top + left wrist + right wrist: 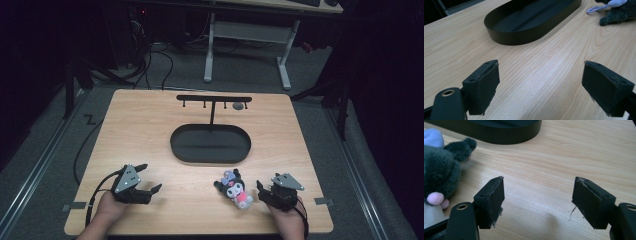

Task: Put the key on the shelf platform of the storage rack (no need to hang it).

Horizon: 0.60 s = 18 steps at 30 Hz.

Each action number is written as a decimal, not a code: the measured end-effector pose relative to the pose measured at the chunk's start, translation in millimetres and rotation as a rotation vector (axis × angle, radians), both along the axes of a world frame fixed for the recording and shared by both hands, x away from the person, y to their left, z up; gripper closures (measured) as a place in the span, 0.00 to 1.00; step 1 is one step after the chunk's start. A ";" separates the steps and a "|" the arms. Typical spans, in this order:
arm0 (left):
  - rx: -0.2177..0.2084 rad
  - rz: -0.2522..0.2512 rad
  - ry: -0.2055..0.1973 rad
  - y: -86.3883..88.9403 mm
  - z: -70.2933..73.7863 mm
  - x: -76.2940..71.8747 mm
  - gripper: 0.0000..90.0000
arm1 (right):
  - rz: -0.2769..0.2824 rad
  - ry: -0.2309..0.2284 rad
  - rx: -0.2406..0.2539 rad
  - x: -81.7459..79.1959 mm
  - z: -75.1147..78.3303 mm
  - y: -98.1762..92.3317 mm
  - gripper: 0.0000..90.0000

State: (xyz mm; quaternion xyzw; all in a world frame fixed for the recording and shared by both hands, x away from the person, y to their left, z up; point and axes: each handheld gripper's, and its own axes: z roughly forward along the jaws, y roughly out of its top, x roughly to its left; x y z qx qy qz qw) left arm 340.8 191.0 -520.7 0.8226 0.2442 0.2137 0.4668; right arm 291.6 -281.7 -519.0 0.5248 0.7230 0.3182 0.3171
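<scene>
A small plush toy (235, 190) with dark ears, a white face and a pink body lies on the wooden table (140, 130) near its front edge. My right gripper (261, 193) stands open just right of it, nothing between its jaws. In the right gripper view the gripper (539, 181) is open over bare wood, with the plush toy (441, 170) at the left. My left gripper (151, 177) rests open at the front left. In the left gripper view the gripper (541, 63) is empty, and the plush toy (619, 12) lies far off at the upper right.
A black oval tray (175, 145) sits mid-table, its wall (524, 37) ahead of the left jaws and its edge (506, 132) ahead of the right. From its far side rises a black T-shaped rack (214, 98) with a small grey item (238, 105) under the bar.
</scene>
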 end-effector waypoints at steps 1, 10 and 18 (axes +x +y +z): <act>0.000 0.000 0.000 0.0 0.0 0.0 0.17 | 0.000 0.000 0.000 0.0 0.0 0.0 0.29; -0.036 0.006 -0.014 4.6 0.7 -2.1 0.17 | -0.001 -0.005 -0.003 2.8 1.5 -5.8 0.29; -0.092 -0.003 -0.058 9.5 4.5 -6.2 0.17 | -0.007 0.034 0.047 5.4 2.3 -10.1 0.31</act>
